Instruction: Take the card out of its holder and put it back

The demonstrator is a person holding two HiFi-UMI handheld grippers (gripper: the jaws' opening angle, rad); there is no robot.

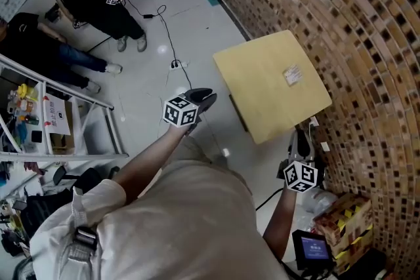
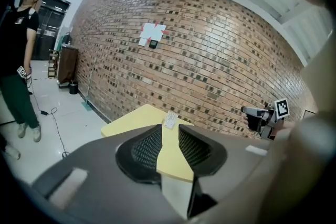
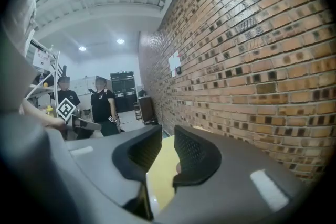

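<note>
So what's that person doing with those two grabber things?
A person holds a gripper in each hand and points both at the yellow table by the brick wall. The left gripper and the right gripper both have their jaws apart with nothing in them. The card holder lies on the table, not touched yet.

Brick wall (image 1: 367, 23), glossy white floor (image 1: 190, 16)

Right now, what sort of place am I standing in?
Probably an indoor workshop or lab space: a brick wall, a glossy white floor with loose cables, a metal shelving rack of supplies, and a small yellow table.
</note>
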